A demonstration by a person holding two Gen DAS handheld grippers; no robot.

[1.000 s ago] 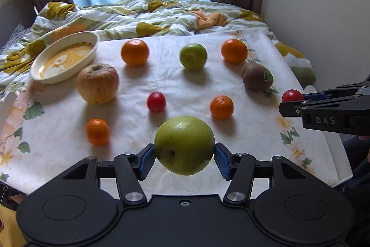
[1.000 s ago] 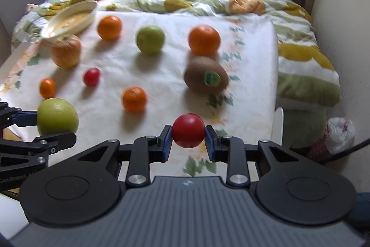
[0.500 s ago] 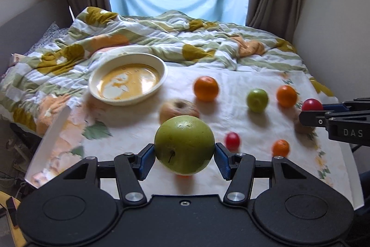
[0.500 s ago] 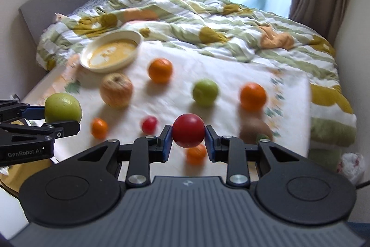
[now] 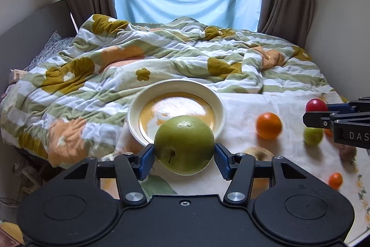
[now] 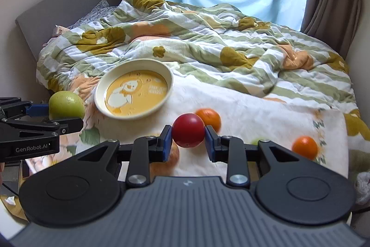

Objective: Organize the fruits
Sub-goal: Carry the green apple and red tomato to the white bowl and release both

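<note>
1. Your left gripper (image 5: 184, 155) stayed clamped on the green apple (image 5: 184, 145), now nearer the bowl (image 5: 136, 108).
2. Your right gripper (image 6: 188, 140) kept pinching the red fruit (image 6: 188, 130), raised over the cloth (image 6: 254, 112).

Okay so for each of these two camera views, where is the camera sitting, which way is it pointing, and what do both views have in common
Left wrist: sits on the left gripper, looking forward along its fingers over the held green apple to the plate, bed and window; the right gripper enters at the right edge.
Right wrist: sits on the right gripper, facing the same way past the held red fruit; the left gripper enters at the left edge.
Shared: plate, green apple, red fruit, and an orange.
</note>
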